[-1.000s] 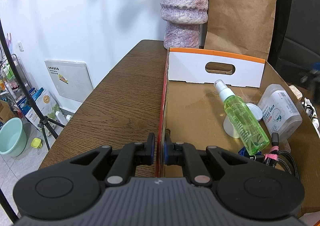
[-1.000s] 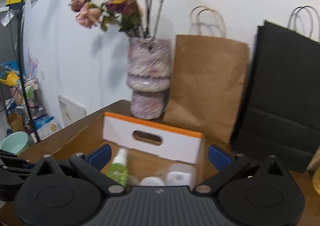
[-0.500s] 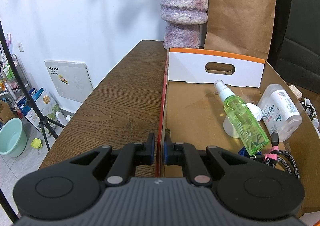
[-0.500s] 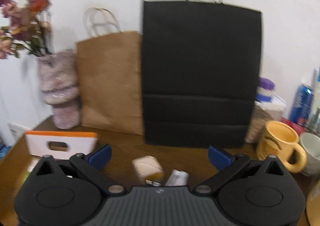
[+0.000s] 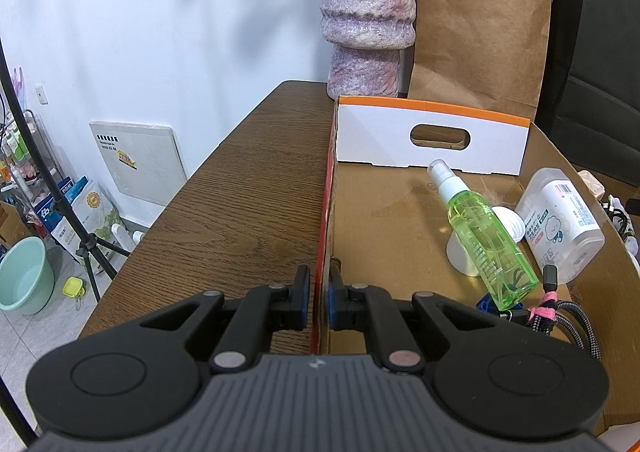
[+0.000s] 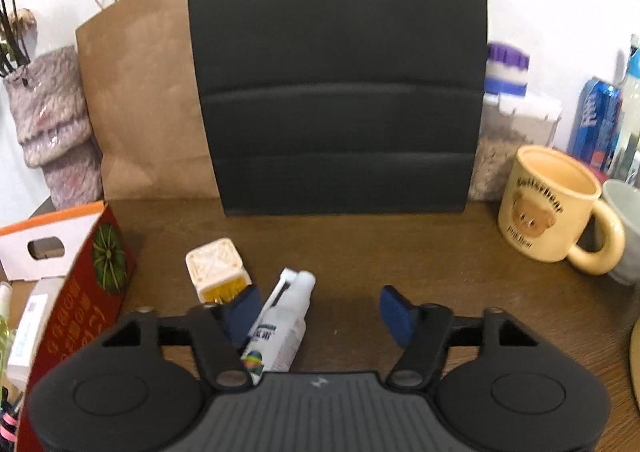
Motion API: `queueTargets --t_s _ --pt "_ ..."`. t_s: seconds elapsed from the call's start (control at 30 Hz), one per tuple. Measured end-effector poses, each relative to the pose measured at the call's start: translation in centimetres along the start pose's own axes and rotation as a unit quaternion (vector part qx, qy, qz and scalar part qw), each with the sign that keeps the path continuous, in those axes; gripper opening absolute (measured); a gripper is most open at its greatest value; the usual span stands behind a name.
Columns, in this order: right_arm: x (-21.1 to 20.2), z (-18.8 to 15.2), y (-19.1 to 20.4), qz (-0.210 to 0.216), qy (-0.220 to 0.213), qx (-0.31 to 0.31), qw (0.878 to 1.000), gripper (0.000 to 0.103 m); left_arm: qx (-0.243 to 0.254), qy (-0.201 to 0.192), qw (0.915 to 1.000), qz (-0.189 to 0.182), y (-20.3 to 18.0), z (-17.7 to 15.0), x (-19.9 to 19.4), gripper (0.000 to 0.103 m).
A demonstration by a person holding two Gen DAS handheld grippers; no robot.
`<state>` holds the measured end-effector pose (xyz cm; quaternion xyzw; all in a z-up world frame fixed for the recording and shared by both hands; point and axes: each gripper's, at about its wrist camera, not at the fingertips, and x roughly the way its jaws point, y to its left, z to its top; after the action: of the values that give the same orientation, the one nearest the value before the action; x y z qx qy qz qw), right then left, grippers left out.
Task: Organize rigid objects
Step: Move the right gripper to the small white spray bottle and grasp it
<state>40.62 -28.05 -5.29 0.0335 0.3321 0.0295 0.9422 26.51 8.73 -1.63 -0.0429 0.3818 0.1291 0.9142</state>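
The cardboard box (image 5: 400, 219) sits on the brown wooden worktop (image 5: 240, 191), open-topped, with a red printed outer wall and a white end panel edged in orange with a handle slot. Inside it lie a green spray bottle (image 5: 486, 240), a white-labelled clear container (image 5: 560, 223) just to its right, and braided cables (image 5: 560, 316) at the near corner. The left gripper (image 5: 318, 292) has its jaws narrowed onto the box's left wall, one pad on each side of the red edge.

On the worktop to the right of the box lie a small cream cube-shaped container (image 6: 218, 268) and a white tube-like bottle (image 6: 280, 324) on its side. The right gripper (image 6: 320, 312) hovers above with its jaws wide, holding nothing; the left pad is just beside the white bottle. A yellow bear mug (image 6: 548, 203) stands well to the right.
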Motion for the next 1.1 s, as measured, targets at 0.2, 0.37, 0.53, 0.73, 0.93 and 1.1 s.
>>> queueTargets --t_s 0.2,0.37,0.53,0.73,0.93,1.1 --pt "0.5 -0.3 0.0 0.013 0.008 0.005 1.0 0.048 0.0 0.0 1.0 0.0 0.0 0.0 0.0 0.01" --pt "0.8 -0.4 0.4 0.024 0.016 0.001 1.0 0.048 0.0 0.0 1.0 0.0 0.0 0.0 0.0 0.01" --pt "1.1 -0.6 1.0 0.028 0.024 -0.01 0.999 0.047 0.0 0.0 1.0 0.0 0.0 0.0 0.0 0.01" --pt "1.6 -1.5 1.9 0.014 0.041 -0.038 0.998 0.036 0.0 0.0 1.0 0.0 0.0 0.0 0.0 0.01" --pt "1.5 -1.5 1.9 0.014 0.039 -0.038 0.998 0.031 0.0 0.0 1.0 0.0 0.0 0.0 0.0 0.01" --pt "1.3 -1.4 1.8 0.014 0.032 -0.036 0.999 0.03 0.0 0.0 1.0 0.0 0.0 0.0 0.0 0.01"
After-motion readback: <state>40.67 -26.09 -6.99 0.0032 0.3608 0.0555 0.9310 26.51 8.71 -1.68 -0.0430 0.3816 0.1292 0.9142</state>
